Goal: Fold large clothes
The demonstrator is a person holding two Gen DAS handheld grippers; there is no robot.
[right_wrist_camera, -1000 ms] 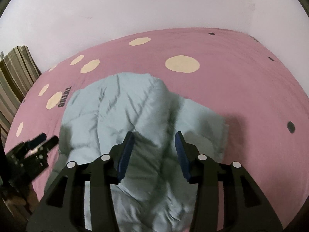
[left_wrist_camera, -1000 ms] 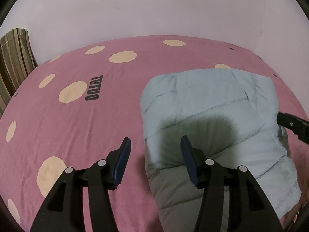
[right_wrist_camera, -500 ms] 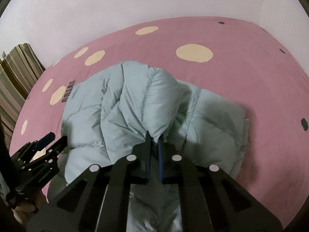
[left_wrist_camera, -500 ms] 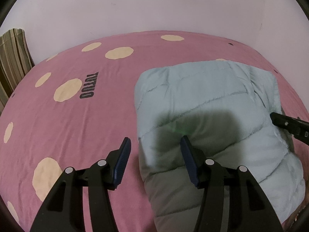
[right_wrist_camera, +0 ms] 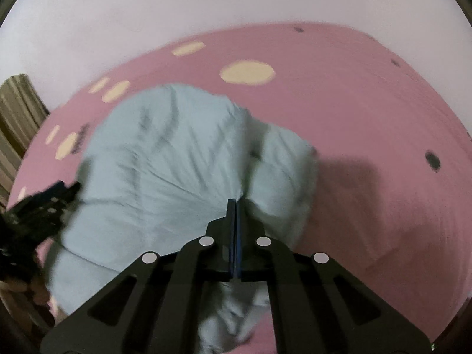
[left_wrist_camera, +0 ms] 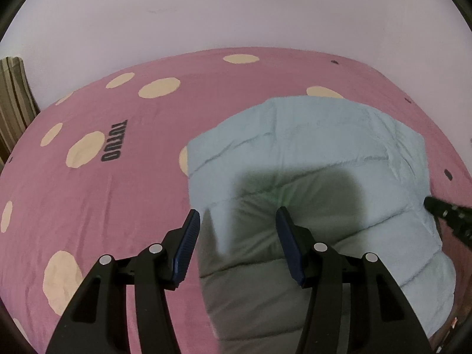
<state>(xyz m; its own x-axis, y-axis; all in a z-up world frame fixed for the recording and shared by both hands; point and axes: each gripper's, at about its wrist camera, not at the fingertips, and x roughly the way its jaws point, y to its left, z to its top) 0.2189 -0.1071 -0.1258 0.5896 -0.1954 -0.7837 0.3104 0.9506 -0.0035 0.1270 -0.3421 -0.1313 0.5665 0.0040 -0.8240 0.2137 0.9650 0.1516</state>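
Note:
A pale blue puffy quilted jacket lies bundled on a pink bed with cream dots; it also shows in the right wrist view. My left gripper is open, its jaws astride the jacket's near left corner, with nothing held. My right gripper is shut on a fold of the jacket's near edge. The right gripper shows at the right edge of the left wrist view. The left gripper shows at the left edge of the right wrist view.
The pink bedsheet with black lettering spreads to the left and behind. A white wall stands behind the bed. A striped brown cloth stands at the far left.
My right gripper went from open to shut on a fold of the jacket and moved nearer the bundle. My left gripper stayed open and shifted slightly over the jacket's corner.

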